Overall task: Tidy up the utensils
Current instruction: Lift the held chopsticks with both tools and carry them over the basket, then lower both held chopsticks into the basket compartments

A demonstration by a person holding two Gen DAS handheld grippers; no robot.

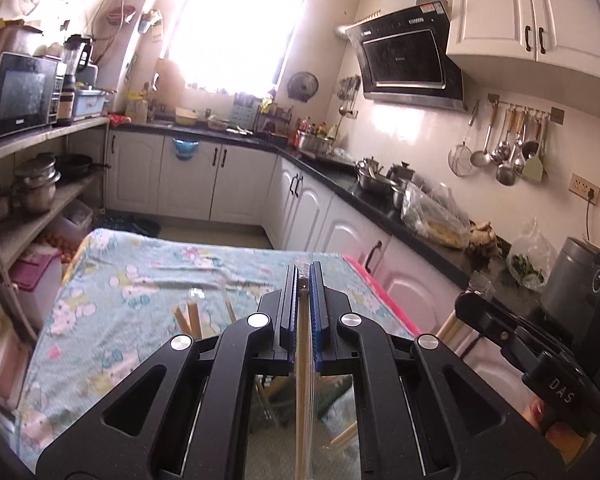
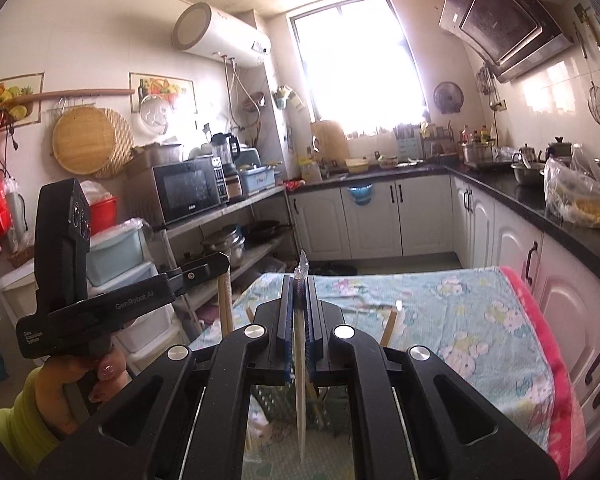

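The left tool [image 1: 305, 276] is pressed together on a clear plastic sleeve of wooden chopsticks [image 1: 302, 380], and the right tool [image 2: 299, 282] is pinched on a second sleeved chopstick pack [image 2: 300, 392]. Both packs hang in the air above the worktop [image 1: 140, 280], which is covered in a floral cloth. More wooden chopsticks [image 1: 192, 318] poke up from below the left tool, apparently from a holder that is mostly hidden.

The step in hand looks like carrying the two packs towards where they belong. To do it well, each tool should keep its squeeze firm and steady, since the film is slippery and only the top edge is caught. The lift should go straight up until the lower ends clear the upright chopsticks, and the two hands should stay apart so the packs do not knock.

Each pack's long axis runs roughly vertical: its top pokes just above the pads and the rest hangs down through the frame towards the cloth. The lower ends drop out of view.
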